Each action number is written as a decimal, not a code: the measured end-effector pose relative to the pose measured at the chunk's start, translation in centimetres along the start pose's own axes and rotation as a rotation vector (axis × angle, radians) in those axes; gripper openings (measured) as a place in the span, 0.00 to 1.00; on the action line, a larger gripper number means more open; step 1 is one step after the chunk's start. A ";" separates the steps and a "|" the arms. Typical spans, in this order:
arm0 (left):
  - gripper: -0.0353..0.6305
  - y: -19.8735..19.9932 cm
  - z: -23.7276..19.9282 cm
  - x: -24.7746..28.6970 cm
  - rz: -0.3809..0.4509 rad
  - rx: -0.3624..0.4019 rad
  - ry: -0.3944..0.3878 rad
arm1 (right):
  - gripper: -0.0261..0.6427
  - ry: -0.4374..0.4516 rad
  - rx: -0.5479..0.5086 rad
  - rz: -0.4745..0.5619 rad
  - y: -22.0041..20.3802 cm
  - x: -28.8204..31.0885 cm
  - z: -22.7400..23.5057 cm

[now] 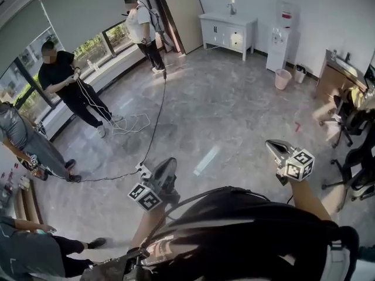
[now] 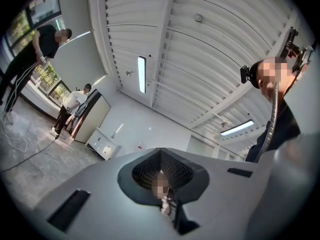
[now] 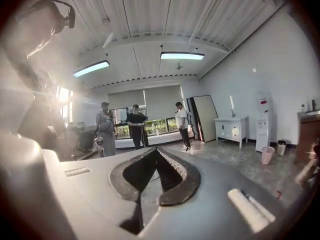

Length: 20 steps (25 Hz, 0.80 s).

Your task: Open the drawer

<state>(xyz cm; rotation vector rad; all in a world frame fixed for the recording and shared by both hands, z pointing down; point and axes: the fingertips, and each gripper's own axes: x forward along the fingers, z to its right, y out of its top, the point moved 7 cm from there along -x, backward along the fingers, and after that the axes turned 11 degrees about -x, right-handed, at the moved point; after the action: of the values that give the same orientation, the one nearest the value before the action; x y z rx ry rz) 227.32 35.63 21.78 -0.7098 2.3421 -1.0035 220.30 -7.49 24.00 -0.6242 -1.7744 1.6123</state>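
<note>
Nearest the camera, the wearer's dark hair (image 1: pixel 246 227) is seen, with both grippers held out above a grey marbled floor (image 1: pixel 234 110). The left gripper (image 1: pixel 166 170) is held at lower centre. In the left gripper view its jaws are brought together at the tips with nothing clamped between them, and they are aimed up toward a ribbed white ceiling (image 2: pixel 200 49). The right gripper (image 1: pixel 275 148) is held well apart from it, to the right. In the right gripper view its jaws are likewise closed tip to tip on nothing.

Farther out, a black cable (image 1: pixel 155 122) is laid across the floor. A person in black (image 1: pixel 64 78) and a person in a white shirt (image 1: pixel 140 25) are seen by the windows.

Against the far wall a white sink cabinet (image 1: pixel 227 33) is set, with a water dispenser (image 1: pixel 279 43) just beside it and a pink bin (image 1: pixel 283 78) near that. Whether the cabinet's front panels include the drawer cannot be told at this range. The cabinet is well apart from both grippers.
</note>
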 end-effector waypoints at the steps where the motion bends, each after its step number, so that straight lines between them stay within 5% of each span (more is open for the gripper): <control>1: 0.05 -0.4 -0.4 1.3 0.006 -0.019 -0.003 | 0.04 0.010 0.001 0.004 -0.1 0.7 1.1; 9: 0.05 -1.5 -3.1 8.2 -0.066 -0.050 0.033 | 0.04 0.092 0.041 -0.049 -3.0 5.3 6.6; 13: 0.05 -1.4 -5.7 11.4 -0.079 -0.081 0.035 | 0.04 0.044 0.081 -0.065 -3.8 5.9 9.7; 20: 0.05 3.4 -14.2 18.4 -0.147 -0.120 -0.084 | 0.04 -0.079 0.080 -0.068 -1.8 12.6 13.1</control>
<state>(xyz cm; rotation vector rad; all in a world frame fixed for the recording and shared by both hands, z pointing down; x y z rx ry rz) 204.01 33.23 23.57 -0.9634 2.3187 -0.8809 202.39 -7.49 27.21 -0.4640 -1.7590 1.6730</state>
